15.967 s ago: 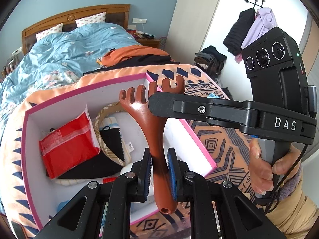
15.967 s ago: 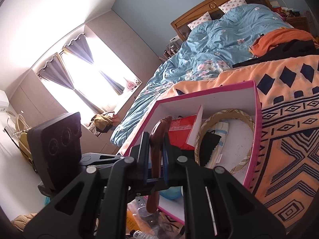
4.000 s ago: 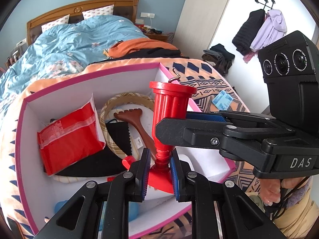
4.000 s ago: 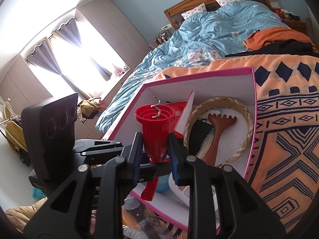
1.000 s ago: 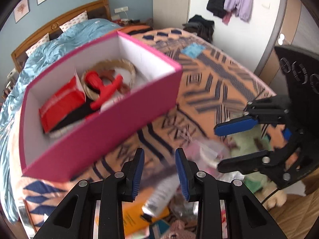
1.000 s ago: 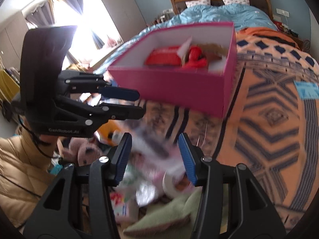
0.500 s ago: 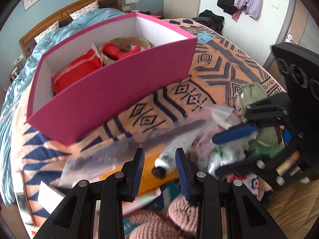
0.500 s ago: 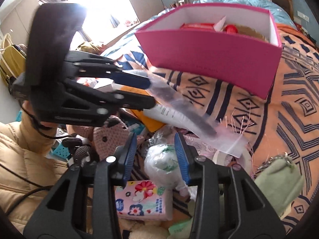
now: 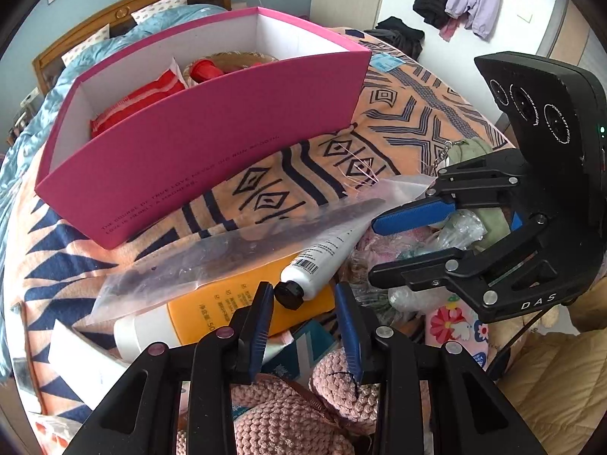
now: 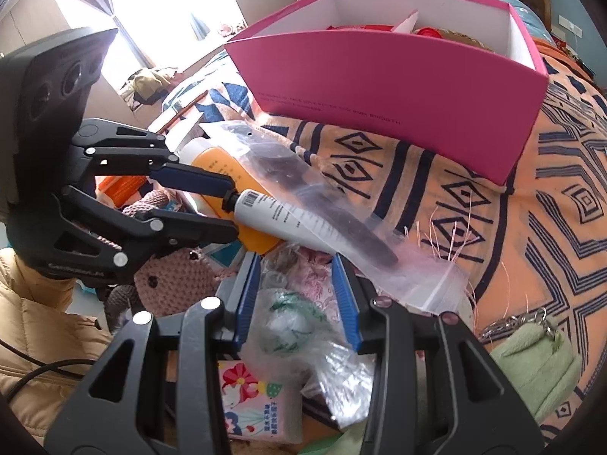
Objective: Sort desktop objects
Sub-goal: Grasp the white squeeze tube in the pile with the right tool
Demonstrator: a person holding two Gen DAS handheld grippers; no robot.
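Note:
A pink box (image 9: 212, 129) stands on the patterned blanket, holding a red packet (image 9: 132, 102), a red funnel-like piece (image 9: 205, 70) and a woven ring. In front of it lies a pile: a white tube with a black cap (image 9: 322, 258), a clear zip bag with a dark long item (image 9: 242, 250), an orange-and-white bottle (image 9: 212, 311). My left gripper (image 9: 303, 303) is open, its jaws either side of the tube's black cap. My right gripper (image 10: 296, 292) is open above a crumpled plastic bag (image 10: 292, 318). The right gripper also shows in the left wrist view (image 9: 413, 239), the left gripper in the right wrist view (image 10: 212, 208).
Pink crocheted toys (image 9: 296, 409), a floral tissue pack (image 10: 254, 398), a green plush keychain (image 10: 531, 356) and a teal box lie in the pile. The blanket (image 10: 550, 208) spreads right of the box. A bed (image 9: 114, 41) lies behind.
Earlier the red piece and brown scratcher went into the box. In the last second both grippers dropped to the pile, and my left gripper closed in on the tube's cap.

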